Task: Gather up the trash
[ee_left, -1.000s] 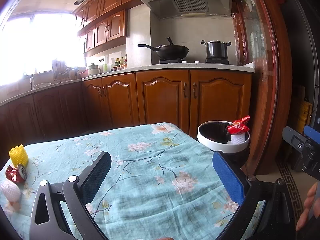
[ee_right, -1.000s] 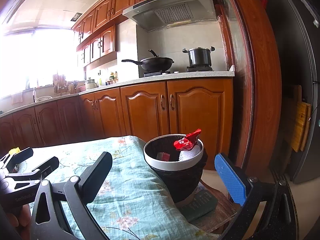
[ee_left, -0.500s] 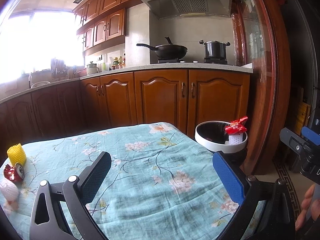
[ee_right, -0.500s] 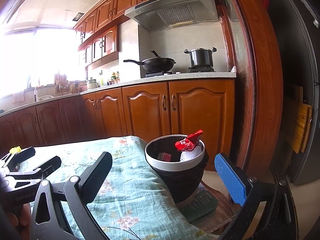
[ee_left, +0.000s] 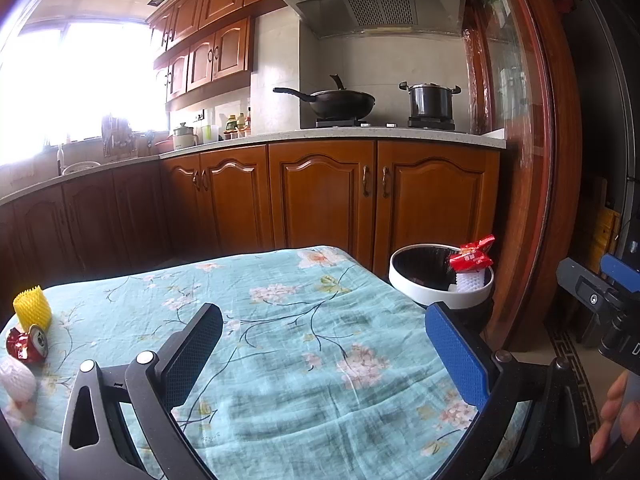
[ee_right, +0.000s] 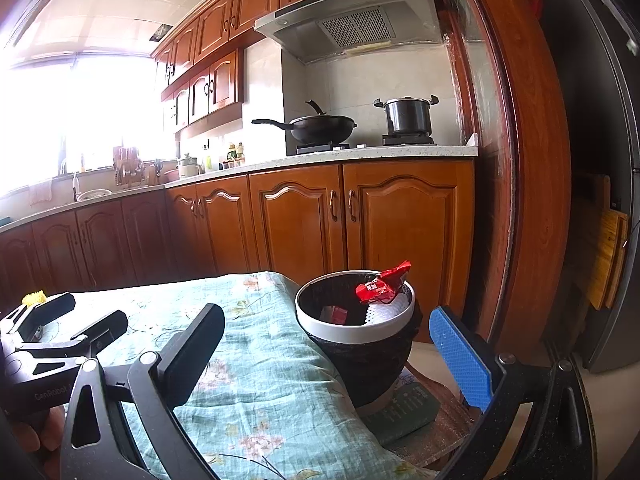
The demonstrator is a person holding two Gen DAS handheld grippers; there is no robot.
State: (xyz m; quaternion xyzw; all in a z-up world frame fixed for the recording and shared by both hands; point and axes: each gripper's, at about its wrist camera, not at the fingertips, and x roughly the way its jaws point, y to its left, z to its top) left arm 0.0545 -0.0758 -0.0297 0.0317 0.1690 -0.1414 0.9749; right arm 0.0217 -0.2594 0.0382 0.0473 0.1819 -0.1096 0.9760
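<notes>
Grippers level over desk (ee_left: 280, 312), left gripper (ee_left: 324, 344) and right gripper (ee_right: 328, 344) both with jaws apart, empty. Bin (ee_right: 356, 330) beside desk holds red wrapper (ee_right: 382, 286); can (ee_left: 28, 346) at far left.

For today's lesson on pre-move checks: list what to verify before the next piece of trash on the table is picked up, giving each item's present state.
1. Left tongs open and holding nothing: ok.
2. Right tongs open and holding nothing: ok.
3. Trash left on the table: crushed can, yellow foam net, white foam net: ok.
4. Room in the bin: cannot tell.
5. Red wrapper fully inside: not ok, it rests at the rim.
</notes>
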